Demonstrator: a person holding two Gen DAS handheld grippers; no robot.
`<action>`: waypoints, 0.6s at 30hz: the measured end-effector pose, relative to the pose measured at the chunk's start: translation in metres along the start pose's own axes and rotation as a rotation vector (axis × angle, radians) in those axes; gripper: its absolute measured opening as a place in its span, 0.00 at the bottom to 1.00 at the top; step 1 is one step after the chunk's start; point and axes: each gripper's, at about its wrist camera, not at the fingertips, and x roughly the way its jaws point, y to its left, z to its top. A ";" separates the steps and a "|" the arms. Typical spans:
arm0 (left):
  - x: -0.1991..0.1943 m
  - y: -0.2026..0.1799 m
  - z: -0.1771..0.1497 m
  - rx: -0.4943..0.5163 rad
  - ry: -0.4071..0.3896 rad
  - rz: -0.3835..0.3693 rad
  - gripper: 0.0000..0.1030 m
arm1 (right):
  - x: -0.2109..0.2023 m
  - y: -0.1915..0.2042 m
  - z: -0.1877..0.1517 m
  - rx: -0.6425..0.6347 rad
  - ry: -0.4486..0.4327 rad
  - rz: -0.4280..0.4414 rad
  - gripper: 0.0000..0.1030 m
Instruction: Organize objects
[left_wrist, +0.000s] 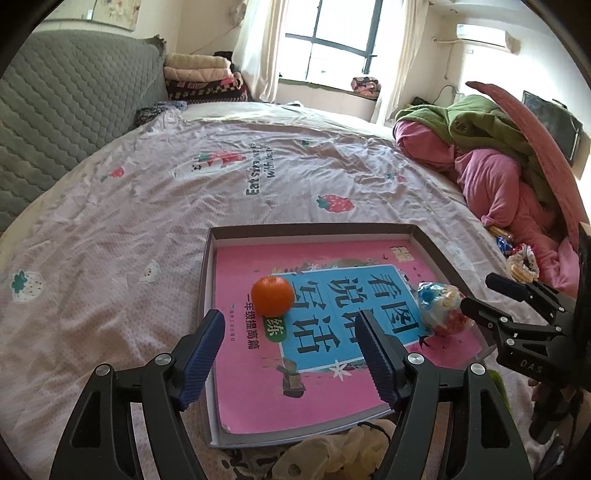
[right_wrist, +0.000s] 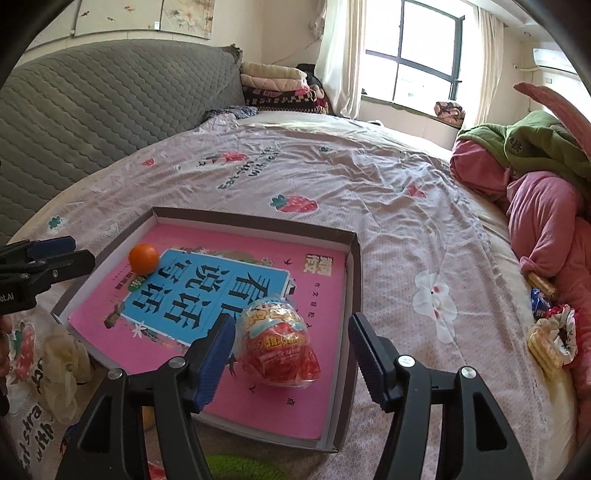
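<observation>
A shallow cardboard box (left_wrist: 430, 240) lies on a bed, lined with a pink book (left_wrist: 321, 373) whose blue title panel carries large Chinese characters. An orange tangerine (left_wrist: 272, 295) sits on the book toward the box's far left part, at the edge of the blue panel. A plastic-wrapped snack bag (right_wrist: 279, 347), red and white with yellow lettering, rests on the book nearer the box's right side, well apart from the fruit.

The left gripper (left_wrist: 291, 350) hovers over the near end of the box with its blue-padded fingers (left_wrist: 203, 354) spread wide and nothing between them; the tangerine lies just beyond the tips. The right gripper (right_wrist: 291, 354) hangs over the box's near right corner, its fingers likewise wide apart, the snack bag lying between and just ahead of the pads. Whether the left pad touches the wrapper cannot be told. Each gripper shows at the edge of the other's view.

The box sits on a pale pink bedsheet (left_wrist: 147, 206) printed with strawberries and lettering. Near the right edge of the bed lie a few loose wrapped snacks (right_wrist: 550, 339), beside a heap of pink and green bedding (right_wrist: 546, 199). A cream, crumpled item (right_wrist: 61, 365) lies by the box's near left corner. A grey quilted headboard (left_wrist: 70, 103) runs along the left, folded blankets (left_wrist: 207, 79) are stacked at its far end, and a curtained window (left_wrist: 340, 37) lights the room from behind.
</observation>
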 end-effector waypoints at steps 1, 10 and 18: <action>-0.002 -0.001 -0.001 0.007 -0.005 0.007 0.72 | -0.001 0.000 0.000 0.000 -0.004 0.002 0.62; -0.017 -0.002 -0.003 0.019 -0.024 0.014 0.72 | -0.020 0.004 0.002 -0.011 -0.054 0.016 0.62; -0.032 -0.010 -0.008 0.041 -0.046 0.014 0.72 | -0.034 0.008 0.002 -0.006 -0.085 0.038 0.62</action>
